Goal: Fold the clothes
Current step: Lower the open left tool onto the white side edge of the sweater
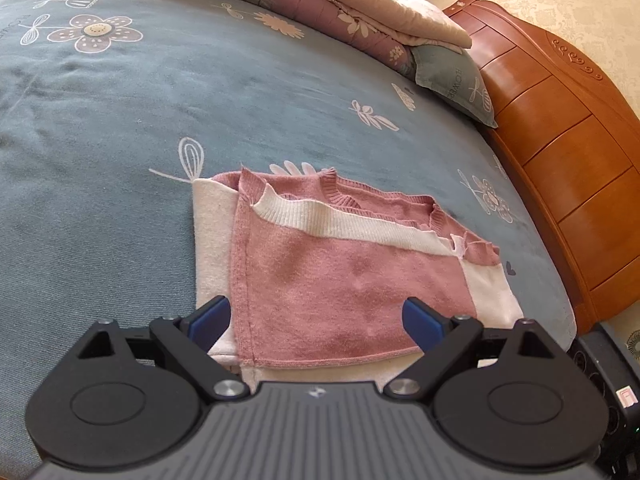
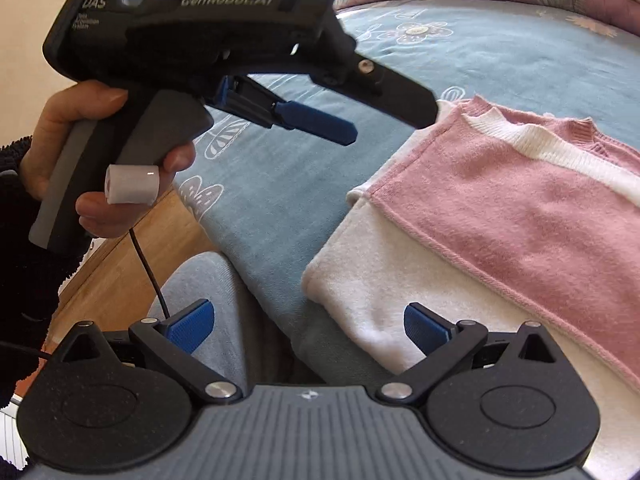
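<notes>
Left wrist view: the sweater (image 1: 344, 264) lies folded on the bed (image 1: 120, 128), near its edge. Left tongs (image 1: 316, 320) and right tongs (image 2: 310, 326) both gape empty above it, probably because the fold is finished.

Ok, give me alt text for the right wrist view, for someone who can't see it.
A folded pink and white sweater lies on a blue floral bedspread, with the open right gripper empty near its white edge. At upper left, a hand holds the left gripper, also open, above the bed.
</notes>
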### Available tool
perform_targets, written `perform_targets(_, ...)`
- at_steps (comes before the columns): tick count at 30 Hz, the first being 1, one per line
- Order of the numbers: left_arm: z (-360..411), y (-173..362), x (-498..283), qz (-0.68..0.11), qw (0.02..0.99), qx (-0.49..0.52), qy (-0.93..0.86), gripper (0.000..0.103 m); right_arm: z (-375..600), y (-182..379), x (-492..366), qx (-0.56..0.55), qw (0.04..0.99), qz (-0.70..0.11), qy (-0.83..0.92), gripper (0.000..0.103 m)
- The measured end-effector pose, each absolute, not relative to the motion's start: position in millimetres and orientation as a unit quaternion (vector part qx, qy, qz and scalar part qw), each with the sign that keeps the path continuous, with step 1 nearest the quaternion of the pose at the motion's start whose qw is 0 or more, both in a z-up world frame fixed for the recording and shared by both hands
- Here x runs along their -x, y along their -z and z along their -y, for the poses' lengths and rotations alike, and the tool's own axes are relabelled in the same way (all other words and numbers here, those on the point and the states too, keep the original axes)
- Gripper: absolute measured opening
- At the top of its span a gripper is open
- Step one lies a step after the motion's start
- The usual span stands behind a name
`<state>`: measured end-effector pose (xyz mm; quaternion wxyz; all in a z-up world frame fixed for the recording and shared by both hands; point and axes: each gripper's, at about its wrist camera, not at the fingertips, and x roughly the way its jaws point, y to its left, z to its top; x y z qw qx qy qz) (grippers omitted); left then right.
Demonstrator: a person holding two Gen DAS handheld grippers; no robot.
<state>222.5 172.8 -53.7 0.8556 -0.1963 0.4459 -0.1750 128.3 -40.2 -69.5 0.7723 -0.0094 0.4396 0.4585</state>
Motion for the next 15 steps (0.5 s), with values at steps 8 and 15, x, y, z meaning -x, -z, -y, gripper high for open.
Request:
perform_targets(8, -194.0, 77.4, -255.4, -0.446, 0.837, 0.263, 0.179, 0.093, 127.4, 70.9, -162.7, -0.107, 0.825, -0.443, -0.335, 0.103)
perform_targets(15, -208.9, 115.1, -281.4, -0.486, 0.811, 0.276, 0.174, 0.093, 156.6, 76.7, -159.6, -0.119, 0.837, -0.445, -0.295, 0.103)
